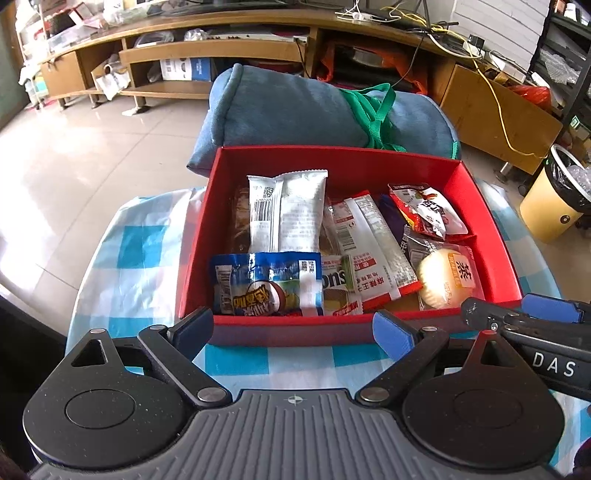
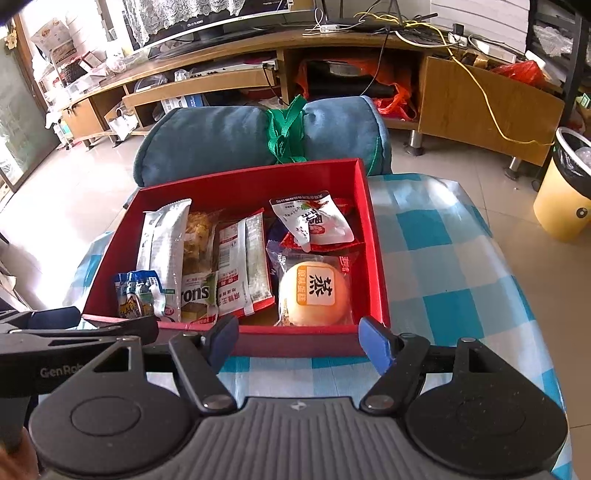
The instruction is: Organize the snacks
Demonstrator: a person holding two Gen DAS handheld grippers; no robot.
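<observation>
the left black two-finger gripper with blue pads (image 1: 293, 330) hangs just short of the near wall of the red cardboard box (image 1: 280, 332), jaws spread wide with nothing between them. the right black two-finger gripper with blue pads (image 2: 297, 341) sits at the same near wall further right, jaws parted less widely and also empty; no pad touches the box or a packet.

the box stands on a table under a blue-and-white checked cloth (image 2: 443, 258). its far wall lies close to a rolled blue fabric bundle tied with green straps (image 1: 295, 107). bare cloth runs along the right of the box, with a narrower strip on the left before the table edge drops to the tiled floor (image 1: 74, 166).

the snacks lie inside the box: one long white packet with a barcode (image 1: 286, 210), one blue-and-white packet with a cartoon print (image 1: 266, 284), one red-and-white striped packet (image 1: 369, 251), one round pale bun in clear wrap (image 2: 314, 295) and one red-and-white pouch at the back right (image 2: 314, 221), with more partly buried.

the right view alone shows the wide free cloth to the right and a monitor (image 2: 221, 22) on the wooden shelf unit (image 2: 221, 85); a yellow bin with a black liner (image 2: 565, 199) appears in both views.
</observation>
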